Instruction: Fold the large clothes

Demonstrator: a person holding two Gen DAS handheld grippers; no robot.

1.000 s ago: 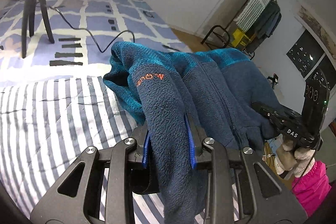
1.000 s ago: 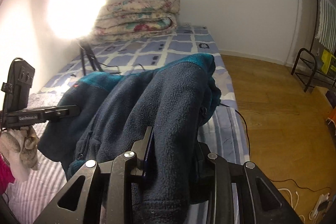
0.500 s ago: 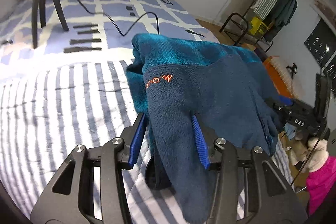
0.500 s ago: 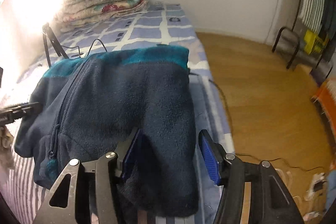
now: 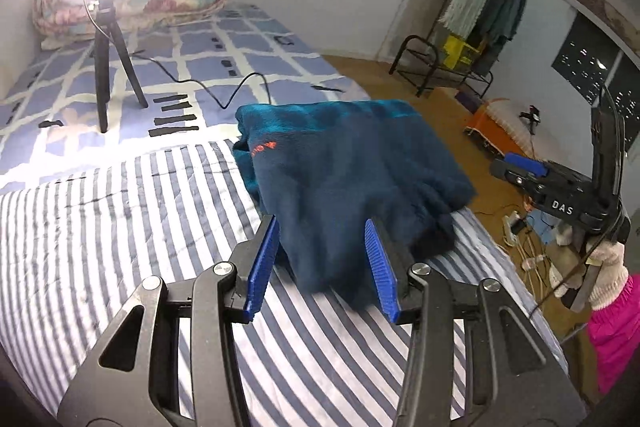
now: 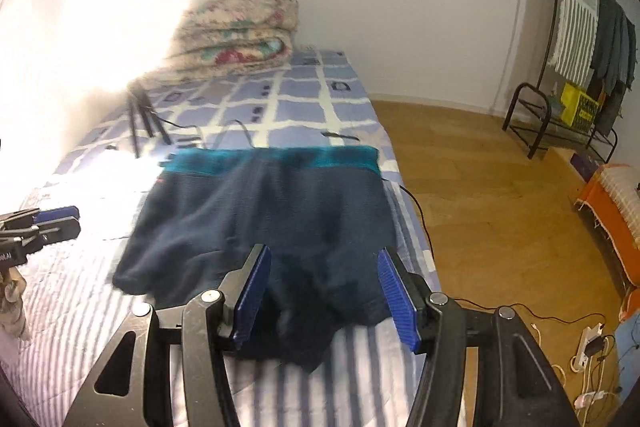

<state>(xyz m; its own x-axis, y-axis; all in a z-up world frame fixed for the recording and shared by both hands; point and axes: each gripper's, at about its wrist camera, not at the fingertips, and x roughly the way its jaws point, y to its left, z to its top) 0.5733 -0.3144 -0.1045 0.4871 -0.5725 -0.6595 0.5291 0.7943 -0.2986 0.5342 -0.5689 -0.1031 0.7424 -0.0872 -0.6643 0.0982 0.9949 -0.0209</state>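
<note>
Now the fleece (image 5: 352, 183) lies folded on the bed (image 5: 120, 227), across the striped cover, its teal band at the far edge toward the checked sheet (image 5: 248, 47); orange lettering shows at its left side in the left wrist view; the near edge is blurred in both views.

Left tongs (image 5: 322, 265) released: blue pads (image 5: 262, 267) stand apart with gaps to the cloth; the near edge of the fleece lies between them, not pinched. Right tongs (image 6: 326, 291) released too, pads spread wider, near right corner of the fleece between them, no pad pressing it. In the left wrist view the right tongs show at the right, off the bed's right edge, apart from the fleece, carried by a gloved hand (image 5: 604, 267) with a pink sleeve (image 5: 616, 331) below; in the right wrist view the left tongs show at the left edge (image 6: 52, 221), apart from the fleece.

Far on the bed: tripod (image 5: 106, 67) with a glaring lamp, cable (image 5: 224, 95) running from it toward the fleece, folded quilt (image 6: 244, 35) against the wall. Right of the bed: wood floor (image 6: 480, 187), rack (image 6: 580, 39) with hung clothes, power strip (image 6: 592, 339) with cords near.
</note>
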